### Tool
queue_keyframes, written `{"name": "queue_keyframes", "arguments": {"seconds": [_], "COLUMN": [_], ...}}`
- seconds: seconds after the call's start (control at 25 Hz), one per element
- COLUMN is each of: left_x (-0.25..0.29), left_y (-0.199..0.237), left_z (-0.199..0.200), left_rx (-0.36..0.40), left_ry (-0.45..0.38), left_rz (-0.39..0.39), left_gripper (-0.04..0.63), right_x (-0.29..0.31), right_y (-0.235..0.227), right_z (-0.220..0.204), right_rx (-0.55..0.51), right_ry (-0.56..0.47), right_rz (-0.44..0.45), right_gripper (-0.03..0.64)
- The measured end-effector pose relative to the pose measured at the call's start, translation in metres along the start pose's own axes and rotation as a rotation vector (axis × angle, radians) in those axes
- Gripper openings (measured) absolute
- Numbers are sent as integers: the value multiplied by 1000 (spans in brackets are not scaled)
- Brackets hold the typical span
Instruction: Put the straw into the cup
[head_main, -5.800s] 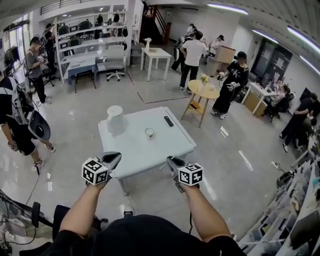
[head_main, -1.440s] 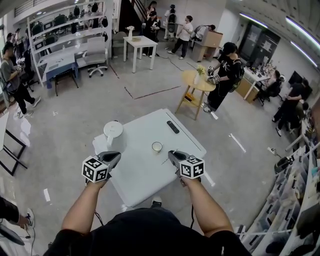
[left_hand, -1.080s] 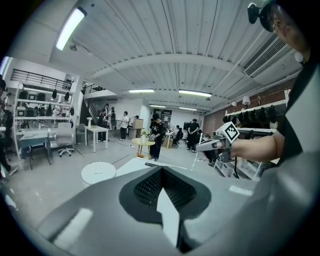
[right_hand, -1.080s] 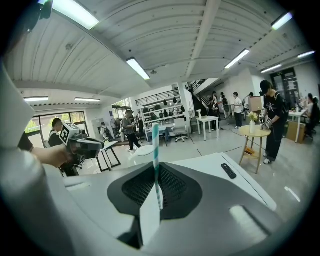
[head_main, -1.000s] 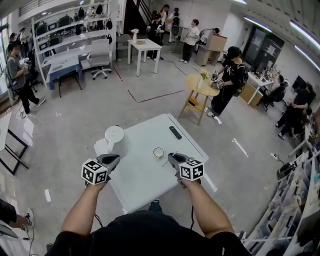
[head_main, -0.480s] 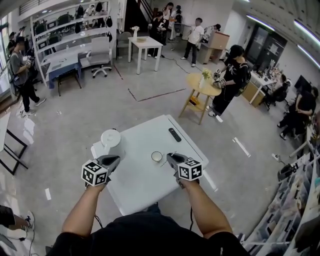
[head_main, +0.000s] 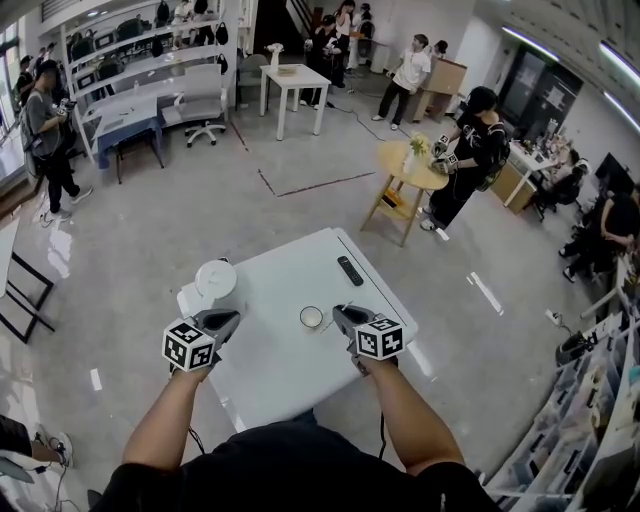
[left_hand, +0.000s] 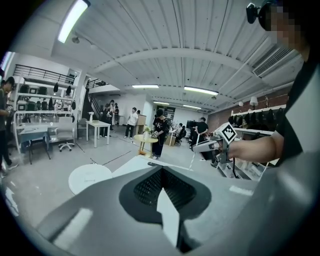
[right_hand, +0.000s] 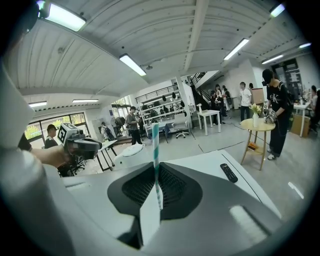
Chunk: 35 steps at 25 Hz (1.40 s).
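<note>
Your right gripper (head_main: 341, 318) is clamped on the striped straw (right_hand: 155, 150), whose long axis runs out past the jaw tips. The cup (head_main: 312, 317) stands on the white table (head_main: 270, 372), just left of those tips. Your left gripper (head_main: 226, 322) is farther off, jaws together on nothing.

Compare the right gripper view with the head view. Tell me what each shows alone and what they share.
Only the right gripper view: the white, teal-striped straw clamped upright in the right gripper. Only the head view: the small white round cup on the table, no straw in it. Both: the white square table, the black remote control, the white lidded kettle and the left gripper.
</note>
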<state>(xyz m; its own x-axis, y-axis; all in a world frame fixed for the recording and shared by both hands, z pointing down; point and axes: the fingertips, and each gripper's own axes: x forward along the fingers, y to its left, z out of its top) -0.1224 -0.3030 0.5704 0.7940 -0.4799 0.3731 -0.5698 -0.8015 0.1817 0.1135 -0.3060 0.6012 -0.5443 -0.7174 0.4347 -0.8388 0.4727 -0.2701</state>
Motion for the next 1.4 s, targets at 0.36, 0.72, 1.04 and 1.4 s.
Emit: {"name": "queue_keyframes", "arguments": {"seconds": [0.36,0.72,1.04,1.4], "left_x": [22,41,53,57], "left_y": [4,6,9,17], "left_z": [-1,-6,-9,-21], "left_rx": [-23,-49,-65,-96], "left_ry": [13,26,37,45], "left_rz": [-1,-3,-5,5], "left_gripper": [2,2,2,0], "right_x": [12,24,38,58], "right_y": [-19,-37,-48,-61], "right_z": [5,5,2,-15], "right_rx": [-2,7,17,35], "right_ry": [27,46,64,108], "right_rz": [16,27,35,49], "right_gripper": [54,52,52,52]}}
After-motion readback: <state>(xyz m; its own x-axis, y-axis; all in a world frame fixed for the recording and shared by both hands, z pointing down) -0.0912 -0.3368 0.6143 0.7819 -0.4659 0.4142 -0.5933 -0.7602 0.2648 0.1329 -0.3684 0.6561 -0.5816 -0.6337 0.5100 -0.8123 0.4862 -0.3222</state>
